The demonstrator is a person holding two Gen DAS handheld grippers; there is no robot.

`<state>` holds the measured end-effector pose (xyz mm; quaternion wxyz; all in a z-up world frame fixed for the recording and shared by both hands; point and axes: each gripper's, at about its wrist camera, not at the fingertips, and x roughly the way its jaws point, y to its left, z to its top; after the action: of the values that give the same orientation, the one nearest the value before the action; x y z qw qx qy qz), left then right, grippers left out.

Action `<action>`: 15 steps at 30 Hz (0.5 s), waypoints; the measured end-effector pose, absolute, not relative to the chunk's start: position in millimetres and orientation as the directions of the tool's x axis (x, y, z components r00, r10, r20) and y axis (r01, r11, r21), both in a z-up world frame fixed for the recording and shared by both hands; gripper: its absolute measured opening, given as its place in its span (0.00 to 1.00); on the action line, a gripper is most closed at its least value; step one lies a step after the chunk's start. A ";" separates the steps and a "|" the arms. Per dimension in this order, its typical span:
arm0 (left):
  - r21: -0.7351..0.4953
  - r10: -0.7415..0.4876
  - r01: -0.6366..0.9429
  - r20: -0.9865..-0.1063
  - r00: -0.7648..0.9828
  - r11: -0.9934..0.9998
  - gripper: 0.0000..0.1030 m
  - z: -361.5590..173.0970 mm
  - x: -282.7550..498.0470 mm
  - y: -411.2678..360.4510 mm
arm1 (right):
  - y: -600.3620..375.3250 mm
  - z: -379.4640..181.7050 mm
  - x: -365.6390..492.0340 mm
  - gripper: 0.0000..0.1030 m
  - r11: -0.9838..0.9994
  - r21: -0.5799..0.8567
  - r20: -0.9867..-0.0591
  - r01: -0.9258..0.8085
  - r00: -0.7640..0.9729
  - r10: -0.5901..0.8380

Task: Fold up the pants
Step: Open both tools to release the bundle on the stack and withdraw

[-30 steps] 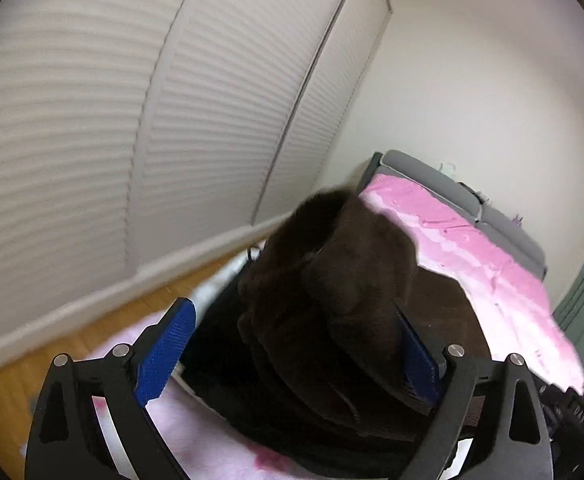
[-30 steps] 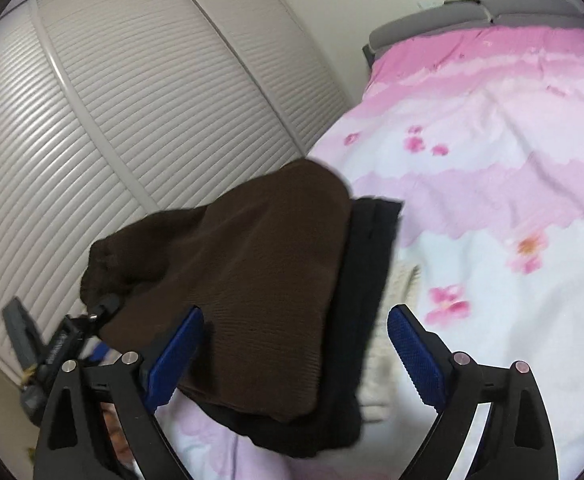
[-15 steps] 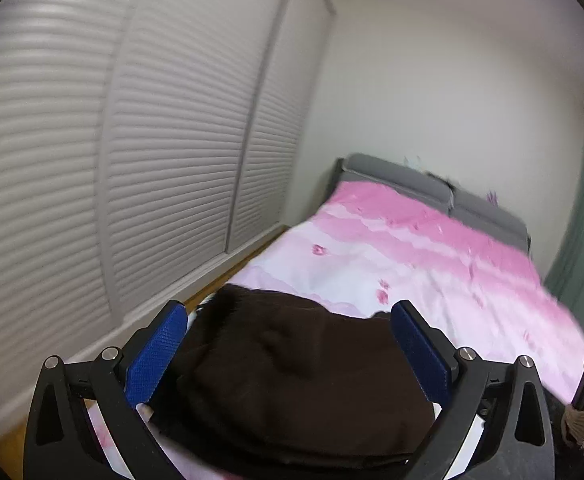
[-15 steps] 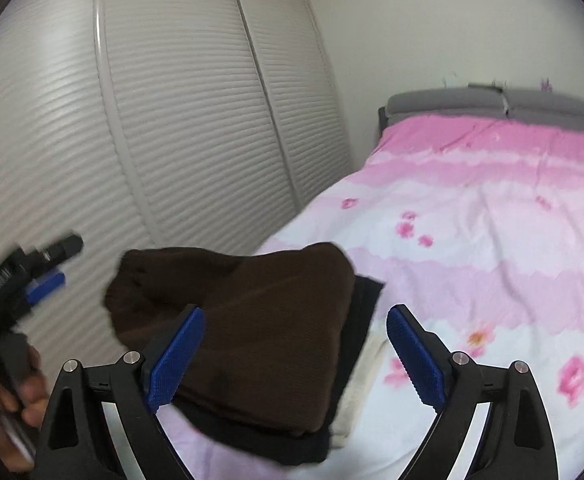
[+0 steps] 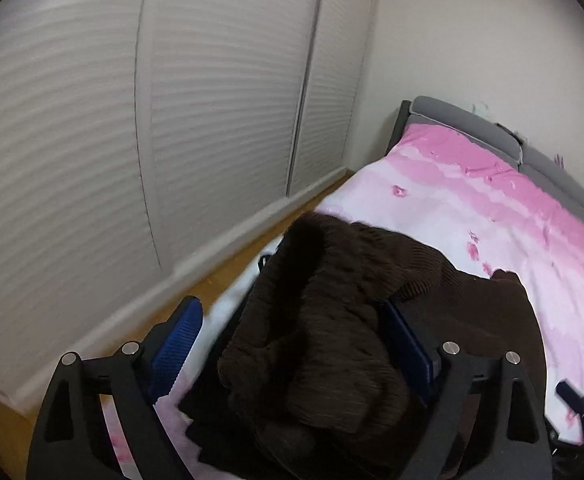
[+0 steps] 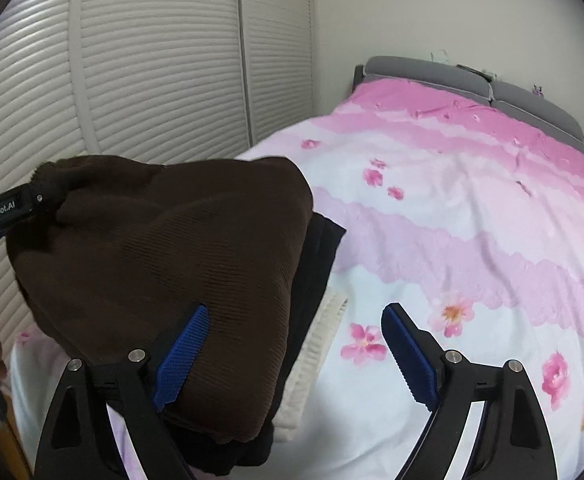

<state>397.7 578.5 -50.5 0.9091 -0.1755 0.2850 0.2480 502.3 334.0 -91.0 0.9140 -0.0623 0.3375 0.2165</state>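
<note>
The brown ribbed pants (image 6: 160, 280) are lying folded in the lower left of the right wrist view, bunching at their upper left corner, topping a stack with a black garment (image 6: 319, 256) and a cream one (image 6: 319, 348) on the pink floral bedspread (image 6: 471, 216). The left gripper (image 5: 292, 344) has been narrowing its wide jaws, the pants' rumpled edge lying between them ungripped. The right gripper (image 6: 295, 356) is likewise closing slightly, holding nothing.

A pink flowered bedspread (image 6: 471, 216) is covering the bed, a grey headboard (image 6: 531, 104) is standing against the white wall (image 5: 491, 32), and louvred closet doors (image 5: 112, 120) are running alongside above the wooden floor (image 5: 228, 272).
</note>
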 end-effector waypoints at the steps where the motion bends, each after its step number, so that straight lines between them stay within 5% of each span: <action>1: -0.192 0.343 -0.556 -0.614 0.711 0.809 0.90 -55.0 397.0 582.1 | 334.4 -91.9 503.2 0.86 0.898 0.037 -0.647 -0.437 0.675 0.355; 7: -0.182 0.362 -0.558 -0.593 0.719 0.810 0.91 -65.2 387.3 576.4 | 347.1 -91.0 503.1 0.87 0.895 -0.017 -0.665 -0.445 0.674 0.323; 15: -0.118 0.404 -0.534 -0.523 0.750 0.837 0.90 -16.6 343.0 524.8 | 307.5 -46.8 470.3 0.87 0.892 0.110 -0.589 -0.438 0.695 0.414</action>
<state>343.0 524.8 -16.6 0.9262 -0.1313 0.2465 0.2533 470.3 307.5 -46.8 0.9203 -0.0193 0.3149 0.2314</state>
